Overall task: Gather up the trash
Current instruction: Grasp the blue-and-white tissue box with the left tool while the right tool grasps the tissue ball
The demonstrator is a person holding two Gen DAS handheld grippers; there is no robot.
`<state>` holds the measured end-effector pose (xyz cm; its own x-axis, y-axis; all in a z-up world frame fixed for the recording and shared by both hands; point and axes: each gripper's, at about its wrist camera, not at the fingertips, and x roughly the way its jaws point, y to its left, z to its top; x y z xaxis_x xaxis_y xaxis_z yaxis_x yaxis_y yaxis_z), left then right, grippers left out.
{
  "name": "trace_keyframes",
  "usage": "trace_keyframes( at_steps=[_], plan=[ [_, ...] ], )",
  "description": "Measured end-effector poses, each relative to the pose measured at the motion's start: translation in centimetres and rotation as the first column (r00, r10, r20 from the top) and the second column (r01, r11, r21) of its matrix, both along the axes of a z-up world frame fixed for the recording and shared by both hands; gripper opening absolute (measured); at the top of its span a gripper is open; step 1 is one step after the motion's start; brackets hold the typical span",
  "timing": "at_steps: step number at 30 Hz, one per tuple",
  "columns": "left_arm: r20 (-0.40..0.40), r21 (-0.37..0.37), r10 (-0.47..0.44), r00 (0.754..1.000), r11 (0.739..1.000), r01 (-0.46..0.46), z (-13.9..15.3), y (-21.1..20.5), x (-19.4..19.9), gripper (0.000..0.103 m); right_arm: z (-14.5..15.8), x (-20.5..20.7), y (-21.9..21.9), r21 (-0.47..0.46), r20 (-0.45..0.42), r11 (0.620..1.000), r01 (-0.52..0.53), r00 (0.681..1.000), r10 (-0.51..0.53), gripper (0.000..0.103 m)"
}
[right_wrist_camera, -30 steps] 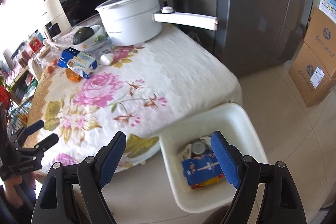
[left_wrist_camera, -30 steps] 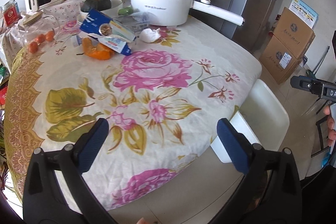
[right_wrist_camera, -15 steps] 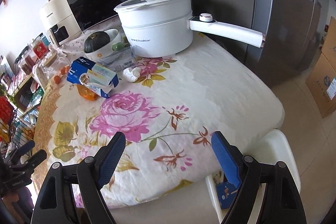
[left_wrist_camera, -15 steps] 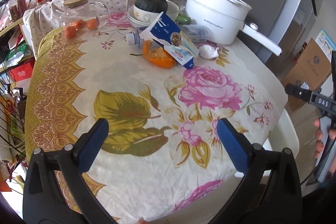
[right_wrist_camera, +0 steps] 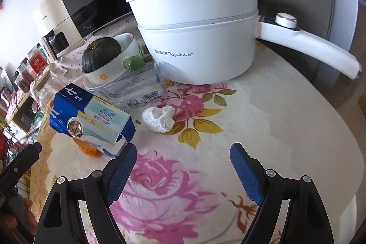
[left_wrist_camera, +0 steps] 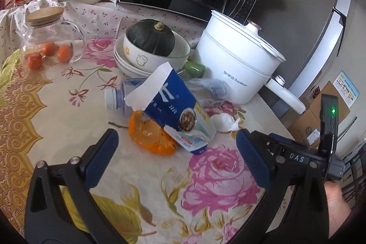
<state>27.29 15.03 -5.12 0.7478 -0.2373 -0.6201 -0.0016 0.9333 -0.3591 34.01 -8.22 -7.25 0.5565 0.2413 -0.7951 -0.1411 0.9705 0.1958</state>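
The left gripper (left_wrist_camera: 177, 157) has its blue fingers (left_wrist_camera: 104, 149) spread wide with nothing between them, pitched down over the flowered bench (left_wrist_camera: 68, 111); the orange peel (left_wrist_camera: 149, 137) and the blue carton (left_wrist_camera: 170, 108) lying on it sit at twelve o'clock, just beyond the tips, likely the left hand's pick. The right gripper (right_wrist_camera: 183, 166) is likewise released and empty, angled steeply down, with the crumpled tissue (right_wrist_camera: 159, 118) at eleven o'clock and apart from the fingers. A flattened plastic bottle (left_wrist_camera: 119, 96) lies behind the carton. The trash clusters against the white pot (right_wrist_camera: 196, 38) and stacked bowls (left_wrist_camera: 146, 61), so both hands probably approach from the open bench side.
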Motion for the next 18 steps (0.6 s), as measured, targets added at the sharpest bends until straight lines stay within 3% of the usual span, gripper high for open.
trace_keyframes(
  at_steps=[6, 9, 11, 12, 16, 18],
  plan=[
    [-0.01, -0.074, 0.046, 0.999, 0.996, -0.046, -1.5, 1.3, 3.3, 0.102, -2.1, 3.5, 2.4, 0.003, -0.003, 0.999, -0.034, 0.999, 0.034, 0.074],
    [-0.023, -0.107, 0.053, 0.998, 0.993, -0.055, -2.2, 1.7, 4.1, 0.097, -2.9, 4.7, 3.4, -0.001, -0.021, 0.999, -0.051, 0.998, 0.051, 0.062],
    [-0.032, -0.128, 0.049, 0.998, 0.99, -0.053, -2.5, 1.9, 4.4, 0.086, -3.4, 5.1, 4.0, 0.036, -0.032, 0.996, -0.076, 0.996, 0.078, 0.051],
    [-0.034, -0.139, 0.043, 0.998, 0.989, -0.047, -2.6, 1.8, 4.6, 0.076, -3.5, 5.1, 4.3, 0.064, -0.031, 0.993, -0.094, 0.995, 0.096, 0.034],
    [-0.031, -0.174, 0.016, 0.999, 0.985, -0.021, -2.5, 1.4, 4.6, 0.039, -2.8, 4.3, 5.0, 0.045, -0.027, 0.991, -0.123, 0.992, 0.124, 0.029],
    [-0.028, -0.191, 0.012, 1.0, 0.981, -0.017, -2.4, 1.2, 4.3, 0.032, -1.9, 3.4, 4.7, 0.041, -0.015, 0.992, -0.116, 0.993, 0.117, 0.029]
  ],
)
